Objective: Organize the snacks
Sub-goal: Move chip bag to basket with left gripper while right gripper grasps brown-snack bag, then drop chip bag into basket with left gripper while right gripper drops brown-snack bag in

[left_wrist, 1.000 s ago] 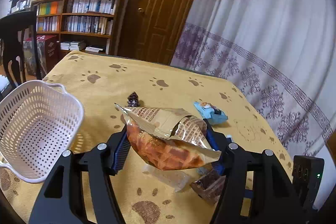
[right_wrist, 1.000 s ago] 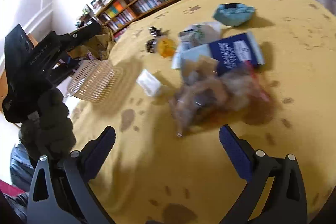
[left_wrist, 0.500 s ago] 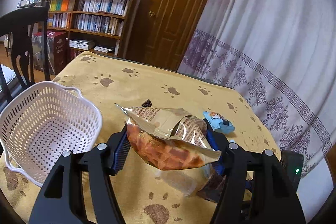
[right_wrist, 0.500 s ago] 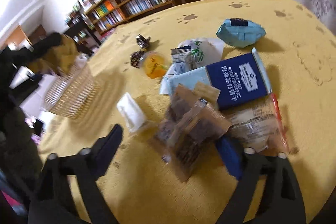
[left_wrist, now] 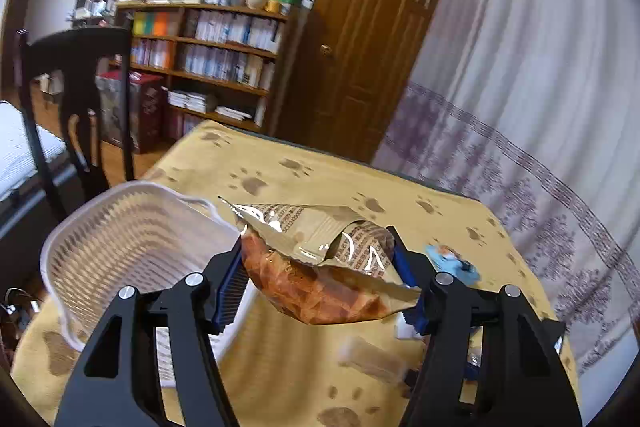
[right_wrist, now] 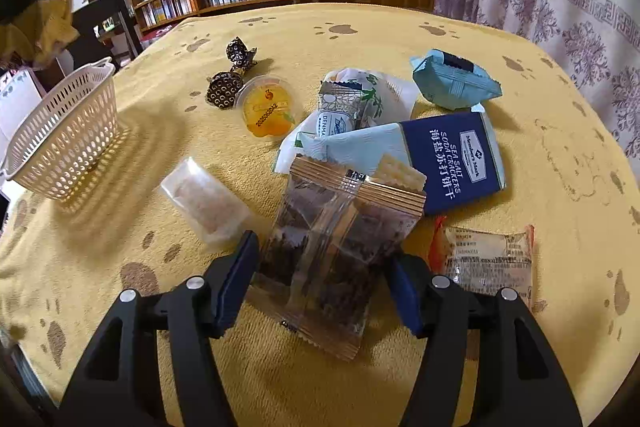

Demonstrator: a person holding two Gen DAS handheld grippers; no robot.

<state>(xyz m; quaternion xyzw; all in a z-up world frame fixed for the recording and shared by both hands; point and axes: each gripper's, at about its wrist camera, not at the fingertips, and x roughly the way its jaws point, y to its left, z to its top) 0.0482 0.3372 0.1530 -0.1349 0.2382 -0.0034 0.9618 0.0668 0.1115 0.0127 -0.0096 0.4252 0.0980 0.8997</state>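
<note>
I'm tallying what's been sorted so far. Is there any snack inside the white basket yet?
No: in the right wrist view the white basket shows no snack inside, while the snack bag sits clamped in the left gripper.

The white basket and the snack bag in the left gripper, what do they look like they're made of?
The basket looks like rigid moulded plastic, matte white: its walls are a regular grid of holes. The snack bag, held in the left gripper, looks like thin glossy film, part printed, part clear: it crinkles and glints.
</note>
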